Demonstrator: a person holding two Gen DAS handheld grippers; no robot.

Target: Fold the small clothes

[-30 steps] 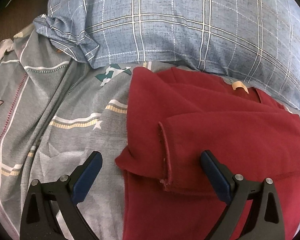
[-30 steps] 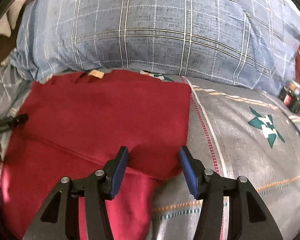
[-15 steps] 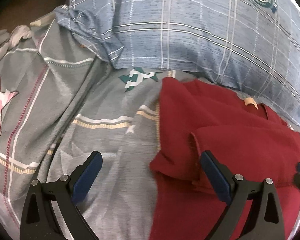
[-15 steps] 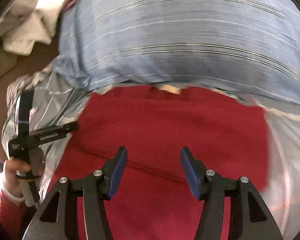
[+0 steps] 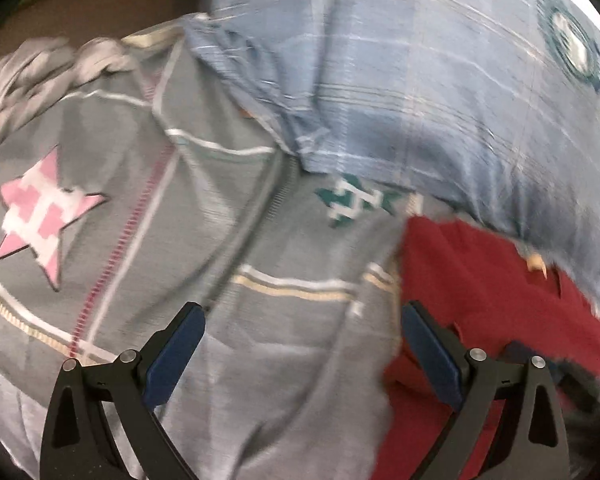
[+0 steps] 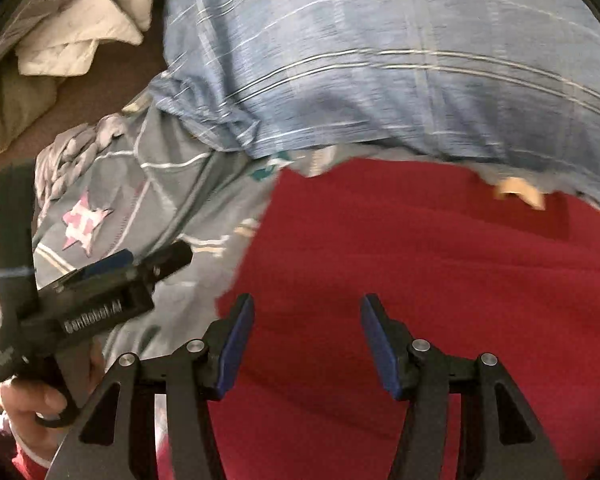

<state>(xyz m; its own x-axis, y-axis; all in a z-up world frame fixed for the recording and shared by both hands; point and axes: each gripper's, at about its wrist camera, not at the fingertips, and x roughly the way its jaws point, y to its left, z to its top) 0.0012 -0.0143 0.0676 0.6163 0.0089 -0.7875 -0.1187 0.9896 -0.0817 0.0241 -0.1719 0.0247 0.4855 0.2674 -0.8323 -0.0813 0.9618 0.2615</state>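
While the left wrist view is smeared by blur, it shows enough: the left gripper (image 5: 302, 354) has its jaws spread wide with nothing between them, over bare grey bedspread (image 5: 148, 216). The red garment (image 5: 480, 300), the thing to be folded, lies from about three to five o'clock in this view, its near edge just beside the right-hand blue pad. One layer of red seems laid over another near that pad, which suggests at least one fold is in place, though the blur leaves the layers hard to separate. A blue plaid pillow (image 5: 420, 92) fills twelve to three o'clock, touching or overlapping the garment's far edge by a tan neck label (image 5: 537, 267).

From the right wrist view, the right gripper (image 6: 307, 344) hangs over the red garment (image 6: 440, 280) with its jaws standing partly apart and empty; whether the pads touch the cloth I cannot tell. The garment fills the frame from three to six o'clock, flat and fairly compact, its label (image 6: 520, 194) at about two o'clock against the pillow (image 6: 380, 60). At eight o'clock a hand (image 6: 32, 400) holds the left gripper (image 6: 140, 264) clear of the cloth.

My judgement: the fold is partway done, neither tool has hold of cloth, and a further fold to make the shirt smaller probably remains.
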